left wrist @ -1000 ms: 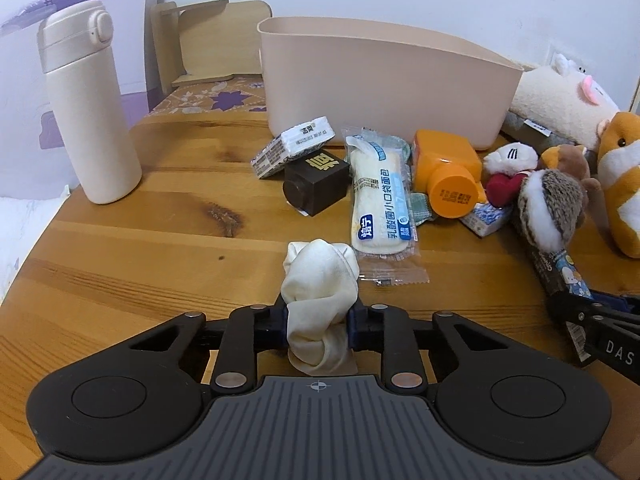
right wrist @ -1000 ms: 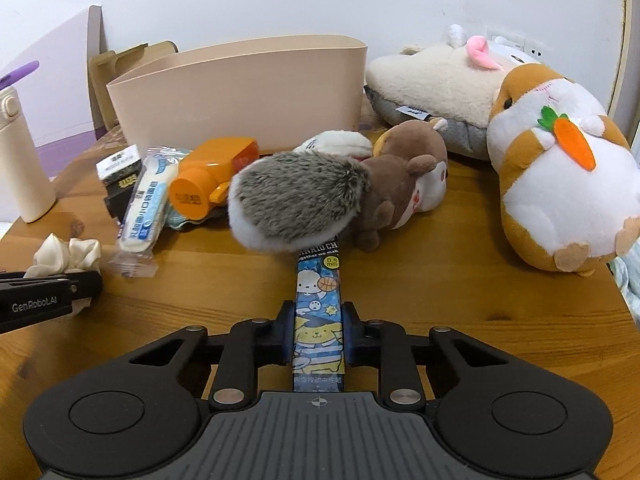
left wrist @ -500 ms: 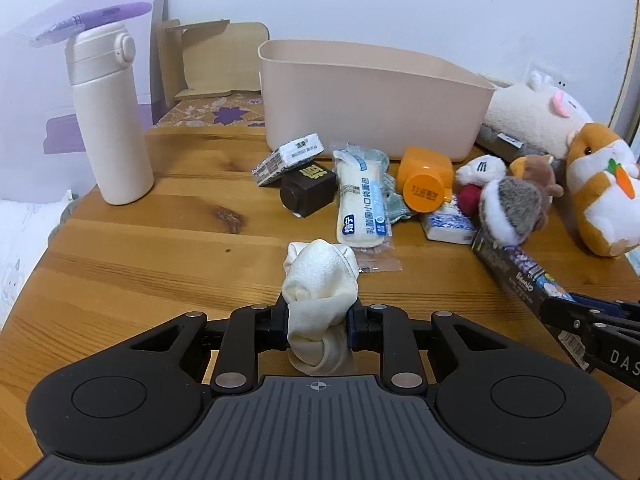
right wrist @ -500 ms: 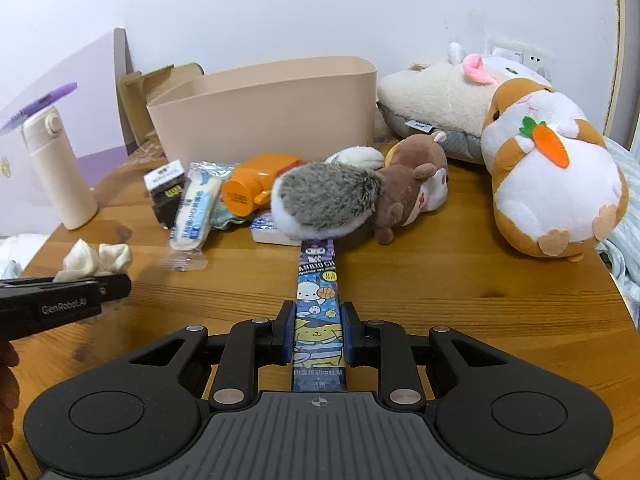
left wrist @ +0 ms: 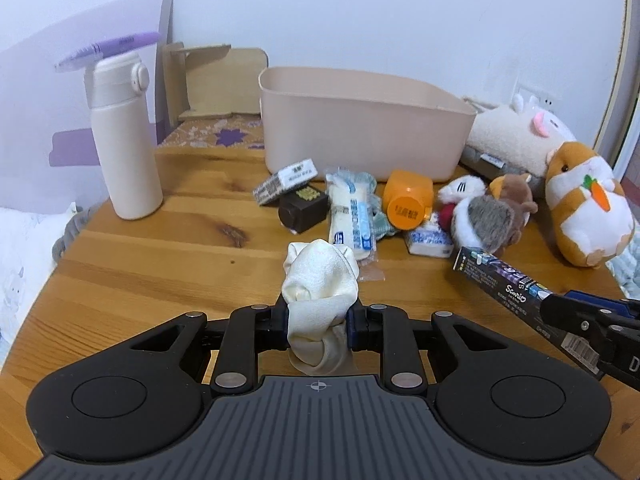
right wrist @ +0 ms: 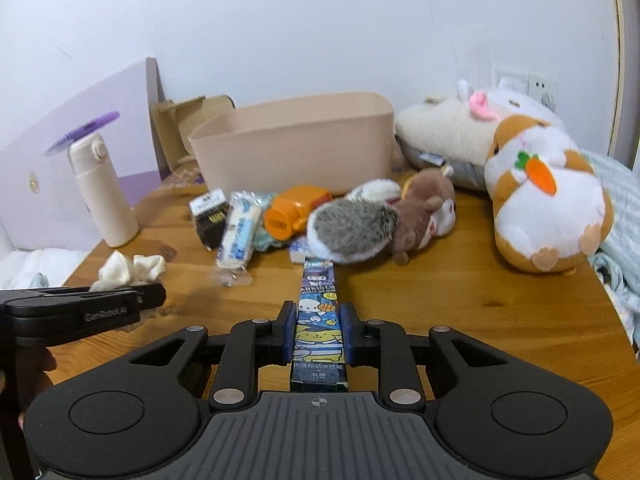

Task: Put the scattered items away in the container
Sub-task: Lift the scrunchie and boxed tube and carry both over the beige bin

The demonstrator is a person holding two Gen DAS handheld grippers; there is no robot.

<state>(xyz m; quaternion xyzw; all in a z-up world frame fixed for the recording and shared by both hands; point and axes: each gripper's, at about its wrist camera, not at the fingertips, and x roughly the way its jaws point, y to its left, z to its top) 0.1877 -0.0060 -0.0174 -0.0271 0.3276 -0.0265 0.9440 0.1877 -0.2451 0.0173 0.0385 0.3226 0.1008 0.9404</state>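
Scattered items lay in a loose row on the wooden counter [left wrist: 132, 256] in front of the beige container [left wrist: 360, 132], which stood toward the back edge; its interior could not be seen from either view. Directly before the container's front wall, from left to right in the left wrist view, lay a small white-labelled packet [left wrist: 286, 181], a dark brown box [left wrist: 303, 209], a long white snack wrapper [left wrist: 352, 216], an orange bottle [left wrist: 408, 204] on its side with its cap toward the camera, and a small blue-and-white packet [left wrist: 428, 239]. A grey-backed plush [left wrist: 486, 224] and a brown plush [left wrist: 516, 196] crowded the right end of the row, between the grippers and the container's right corner. A large hamster plush with a carrot [left wrist: 588, 208] sat further right, and a cream plush [left wrist: 516, 136] lay behind it. A cream flask [left wrist: 124, 140] stood upright at the left, well apart from the row.

The left gripper [left wrist: 318, 316] had its jaws closed on a cream scrunchie [left wrist: 318, 284], held off the counter near the front edge. The right gripper [right wrist: 319, 332] had its jaws clamped on the sides of a blue cartoon-printed pen box [right wrist: 319, 320], whose long axis ran straight forward, its far end pointing at the grey-backed plush and close to it.
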